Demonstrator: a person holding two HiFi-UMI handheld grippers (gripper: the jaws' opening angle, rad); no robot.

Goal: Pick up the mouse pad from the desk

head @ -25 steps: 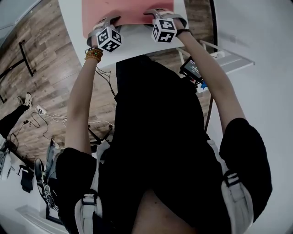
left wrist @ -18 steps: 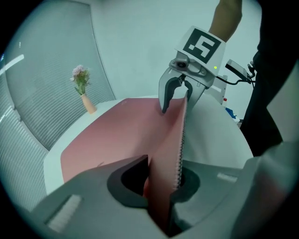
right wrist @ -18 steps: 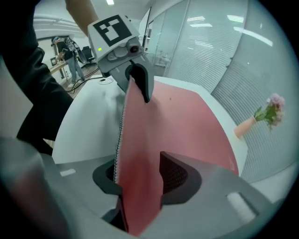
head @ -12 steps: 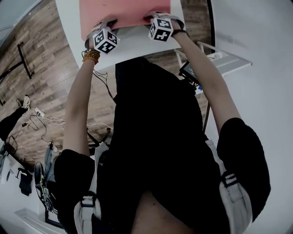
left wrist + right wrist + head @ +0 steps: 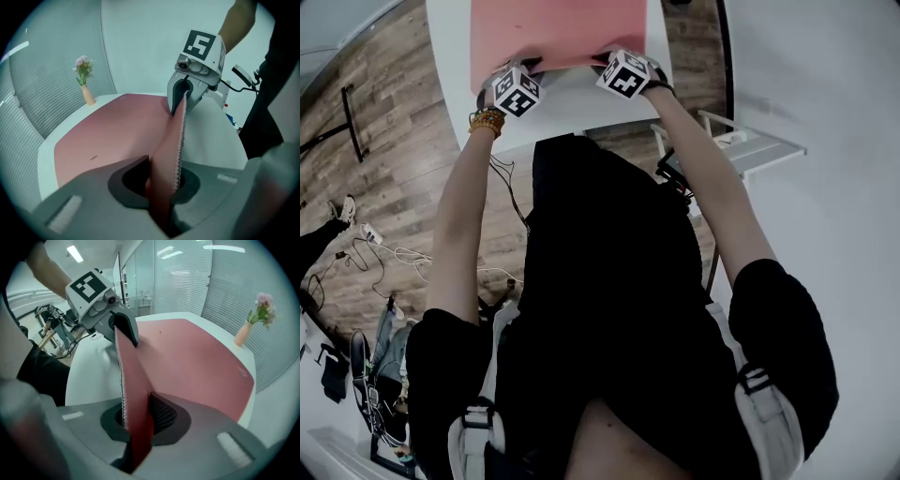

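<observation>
The left hand-held gripper (image 5: 161, 187) and right hand-held gripper (image 5: 136, 427) each pinch the mouse pad's (image 5: 558, 33) near edge, which curls up; the rest lies on the surface (image 5: 581, 98), not yet lifted.

You have bare worktop (image 5: 211, 136) all around the mouse pad (image 5: 103, 136); only the flower vase (image 5: 87, 95) blocks the far corner.

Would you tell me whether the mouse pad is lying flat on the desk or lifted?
Partly lifted: the left gripper and right gripper pinch the near edge of the pad upright; the rest lies on the desk.
</observation>
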